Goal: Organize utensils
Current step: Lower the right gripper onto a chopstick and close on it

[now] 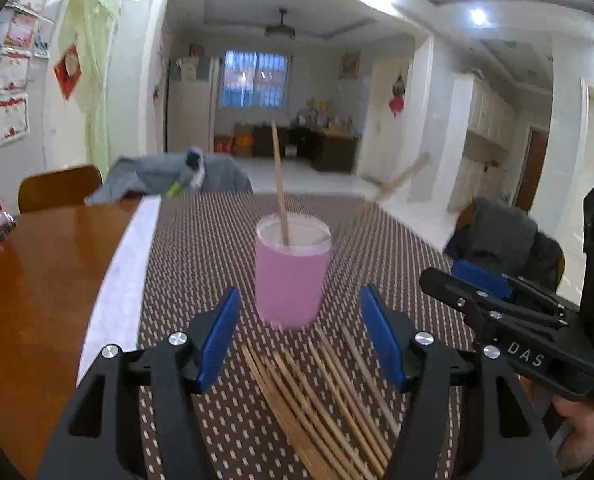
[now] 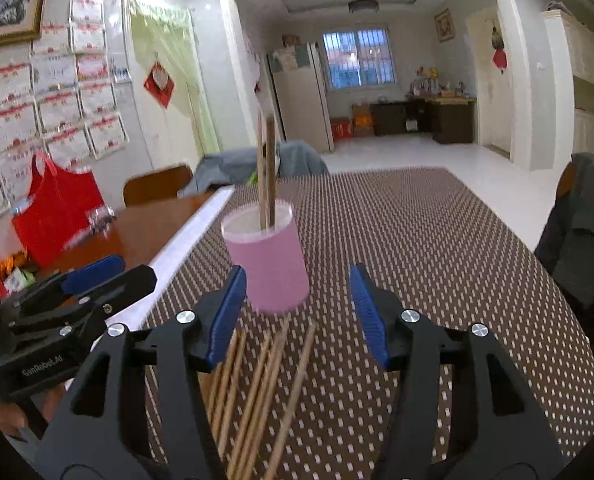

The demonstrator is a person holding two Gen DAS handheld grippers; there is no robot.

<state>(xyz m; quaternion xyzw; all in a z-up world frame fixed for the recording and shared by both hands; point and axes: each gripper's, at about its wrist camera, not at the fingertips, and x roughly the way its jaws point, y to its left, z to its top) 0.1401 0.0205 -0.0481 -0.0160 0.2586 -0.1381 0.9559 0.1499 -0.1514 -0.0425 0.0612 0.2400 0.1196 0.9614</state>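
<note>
Left wrist view: the pink cup (image 1: 291, 276) stood upright on the patterned mat (image 1: 201, 240) of the worktop, one chopstick (image 1: 280, 184) in it.
Loose chopsticks (image 1: 321, 396): lying before the cup.
Left tool (image 1: 301, 336): wide, empty.
Blurred stick (image 1: 401, 180): seen only here.
Right wrist view: the cup (image 2: 267, 268) showed two sticks (image 2: 266, 172).
Right tool (image 2: 297, 312): wide, empty.
Red bag (image 2: 53, 208): only here.

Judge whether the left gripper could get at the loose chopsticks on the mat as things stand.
Probably yes: the left gripper is open and empty, the chopsticks lie just below its fingers, and nothing sits between them.
</note>
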